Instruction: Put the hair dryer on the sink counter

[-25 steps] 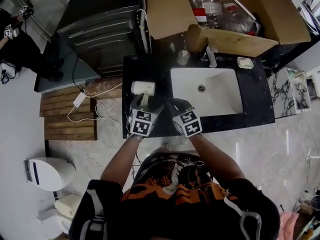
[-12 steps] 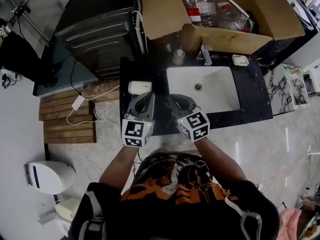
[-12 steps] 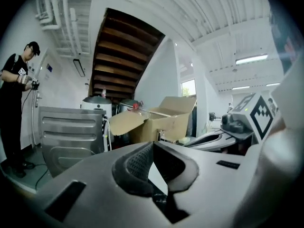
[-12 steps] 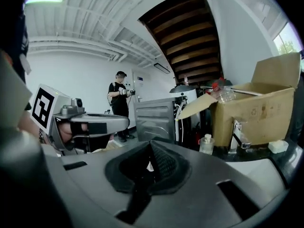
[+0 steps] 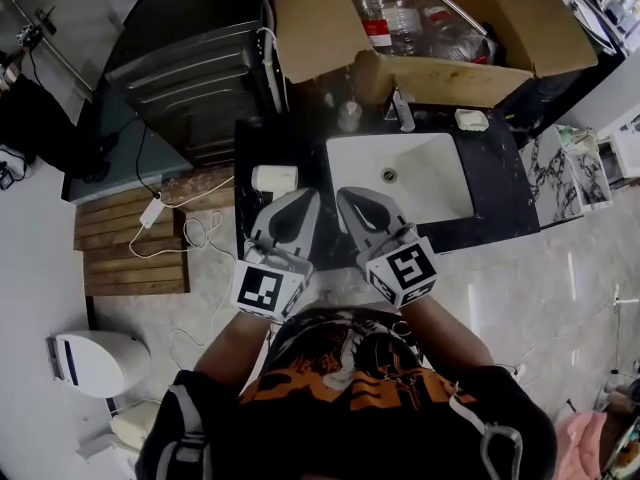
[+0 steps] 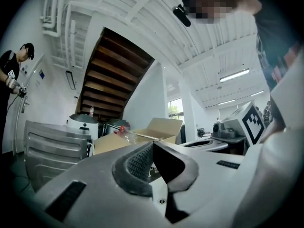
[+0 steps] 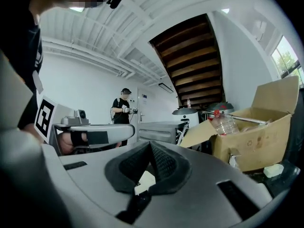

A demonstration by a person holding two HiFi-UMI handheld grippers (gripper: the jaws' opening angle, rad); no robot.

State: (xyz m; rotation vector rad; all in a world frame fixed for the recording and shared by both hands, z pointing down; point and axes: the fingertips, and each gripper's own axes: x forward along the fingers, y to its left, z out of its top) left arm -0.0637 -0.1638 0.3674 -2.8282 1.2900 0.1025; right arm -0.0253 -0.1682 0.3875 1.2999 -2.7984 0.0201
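The white hair dryer point(image 5: 274, 178) lies on the black sink counter point(image 5: 500, 193), left of the white basin point(image 5: 420, 183). Its cord trails off the counter's left edge to the floor. My left gripper point(image 5: 303, 201) hovers just below and right of the dryer, apart from it, jaws shut and empty; its pads point(image 6: 140, 161) meet in its own view. My right gripper point(image 5: 349, 197) floats beside it over the basin's left edge, also shut on nothing, its pads point(image 7: 164, 164) touching.
An open cardboard box point(image 5: 330, 28) of plastic bottles sits behind the faucet point(image 5: 403, 114). A cup point(image 5: 348, 116) and soap dish point(image 5: 470, 120) stand at the counter's back. A dark cabinet point(image 5: 190, 68), wooden slats point(image 5: 130, 253) and a plug adapter point(image 5: 150, 211) are left.
Both grippers have drawn back from the hair dryer toward the person and risen. The dryer stays on the counter where it was.
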